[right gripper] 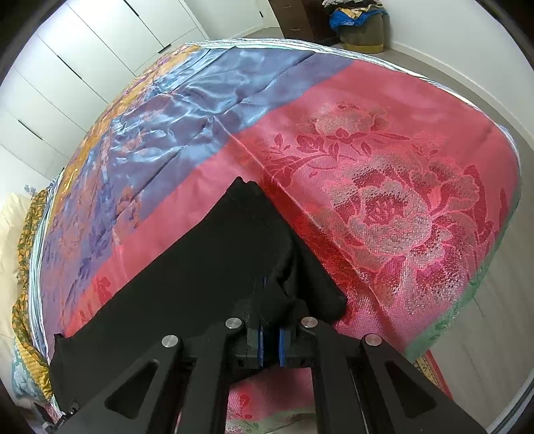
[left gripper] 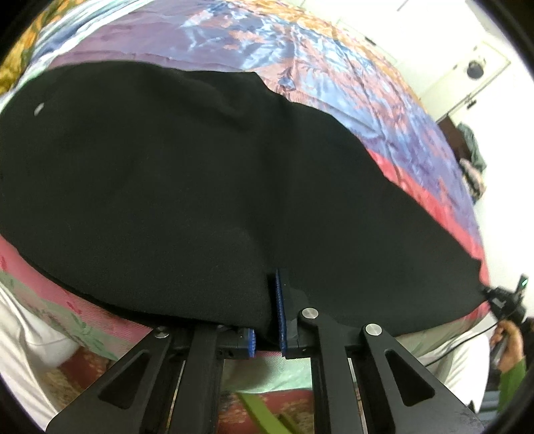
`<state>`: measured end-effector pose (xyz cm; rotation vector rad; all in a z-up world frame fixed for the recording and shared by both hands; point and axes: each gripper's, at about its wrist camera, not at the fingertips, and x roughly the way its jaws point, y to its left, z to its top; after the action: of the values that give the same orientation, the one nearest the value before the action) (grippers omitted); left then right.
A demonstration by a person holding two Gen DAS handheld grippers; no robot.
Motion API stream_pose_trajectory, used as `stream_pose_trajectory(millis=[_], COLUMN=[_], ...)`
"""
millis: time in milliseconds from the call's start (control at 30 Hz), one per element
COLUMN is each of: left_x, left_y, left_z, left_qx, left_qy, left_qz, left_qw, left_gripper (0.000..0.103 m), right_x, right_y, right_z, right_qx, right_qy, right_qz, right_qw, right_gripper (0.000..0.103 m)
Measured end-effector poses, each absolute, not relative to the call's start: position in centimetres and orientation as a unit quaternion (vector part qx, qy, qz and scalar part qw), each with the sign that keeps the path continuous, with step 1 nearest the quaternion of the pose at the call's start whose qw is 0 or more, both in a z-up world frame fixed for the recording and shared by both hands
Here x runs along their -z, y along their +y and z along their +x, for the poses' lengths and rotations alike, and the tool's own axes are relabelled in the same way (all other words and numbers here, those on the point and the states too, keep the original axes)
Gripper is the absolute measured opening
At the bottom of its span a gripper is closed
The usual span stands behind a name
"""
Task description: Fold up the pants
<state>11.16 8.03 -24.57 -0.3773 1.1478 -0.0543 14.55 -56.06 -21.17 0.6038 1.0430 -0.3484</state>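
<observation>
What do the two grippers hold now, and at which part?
Both hold the black pants. The left gripper clamps a fold at their near edge; the right gripper pinches bunched cloth at one end, near a corner.

A floral bedspread (right gripper: pixel 383 207) covers the bed, pink with woven roses along the near edge, blue and orange further in; white wardrobe doors (right gripper: pixel 100 50) stand beyond its far left edge; a basket heaped with clothes (right gripper: pixel 362 25) sits on the floor past the far corner.

The black pants (right gripper: pixel 207 267) covered the right gripper's (right gripper: pixel 270 293) fingertips; beneath the pants, the bedspread (left gripper: pixel 333 73) stayed hidden.
</observation>
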Motion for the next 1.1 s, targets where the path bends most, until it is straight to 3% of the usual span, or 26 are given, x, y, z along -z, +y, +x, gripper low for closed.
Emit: stream_pose_trajectory(millis=[67, 133, 200, 267, 400, 500, 667, 900, 1100], left_x=[23.9, 22.5, 21.3, 20.1, 16.9, 15.1, 17.3, 23.5, 24.0], left_y=[7.4, 6.9, 6.7, 6.8, 8.0, 9.7, 11.2, 12.4, 11.3], left_z=[11.1, 10.1, 8.7, 7.5, 5.7, 7.0, 11.4, 13.3, 12.8], left_qx=[0.010, 0.002, -0.004, -0.005, -0.026, -0.040, -0.067, -0.091, -0.088], left_qy=[0.546, 0.545, 0.533, 0.523, 0.473, 0.431, 0.410, 0.481, 0.488], left_qz=[-0.150, -0.123, -0.102, -0.081, -0.068, -0.084, -0.066, -0.059, -0.036], left_qw=[0.824, 0.829, 0.840, 0.848, 0.878, 0.897, 0.907, 0.870, 0.868], left_gripper=[0.026, 0.063, 0.074, 0.074, 0.076, 0.089, 0.089, 0.089, 0.089], right_x=[20.2, 18.6, 17.2, 15.9, 13.7, 11.5, 9.4, 14.7, 20.5], right_y=[-55.5, -54.6, -54.3, -54.4, -54.6, -52.7, -45.4, -35.6, -37.1], right_z=[14.4, 13.9, 12.7, 11.0, 8.6, 8.6, 11.9, 17.9, 19.6], right_qx=[0.166, 0.172, 0.188, 0.216, 0.276, 0.267, 0.158, 0.004, 0.013], right_qy=[0.478, 0.462, 0.440, 0.409, 0.374, 0.346, 0.334, 0.428, 0.524], right_qz=[0.261, 0.227, 0.205, 0.191, 0.161, 0.134, 0.105, 0.079, 0.120], right_qw=[0.822, 0.840, 0.854, 0.866, 0.871, 0.889, 0.923, 0.900, 0.843], right_gripper=[0.007, 0.022, 0.077, 0.089, 0.089, 0.089, 0.089, 0.089, 0.089])
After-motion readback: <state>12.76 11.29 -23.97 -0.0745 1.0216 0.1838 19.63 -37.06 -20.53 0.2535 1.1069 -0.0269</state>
